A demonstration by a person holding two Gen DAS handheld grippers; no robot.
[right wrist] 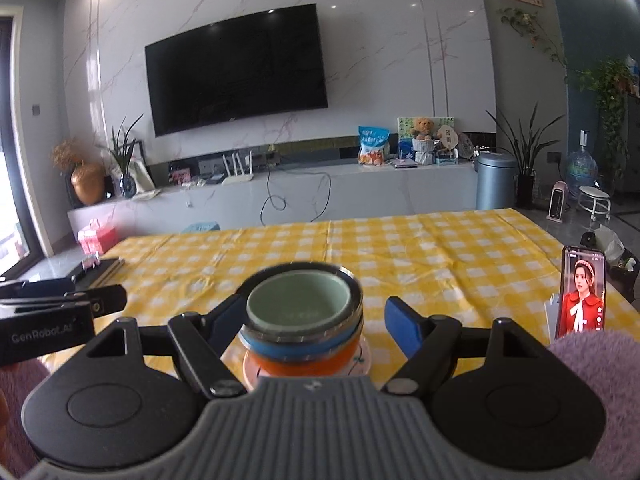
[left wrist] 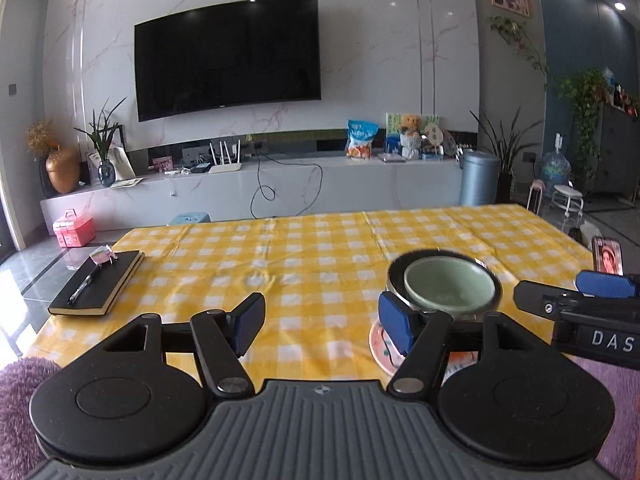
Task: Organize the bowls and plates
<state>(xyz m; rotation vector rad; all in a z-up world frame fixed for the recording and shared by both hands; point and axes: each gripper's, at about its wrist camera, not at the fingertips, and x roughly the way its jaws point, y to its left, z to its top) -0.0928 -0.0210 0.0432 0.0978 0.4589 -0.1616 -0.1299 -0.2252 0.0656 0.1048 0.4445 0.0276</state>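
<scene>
My right hand-held gripper [right wrist: 318,322] brackets the nested bowls [right wrist: 302,322] on the plate [right wrist: 360,362], jaws open; left hand-held gripper [left wrist: 324,322] open, idle.

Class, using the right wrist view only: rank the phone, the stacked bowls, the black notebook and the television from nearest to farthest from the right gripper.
1. Stacked bowls: between the open fingers of the right gripper, on a plate.
2. Phone: propped upright at the table's right edge.
3. Black notebook: far left on the yellow checked tablecloth.
4. Television: on the wall beyond the table.
</scene>
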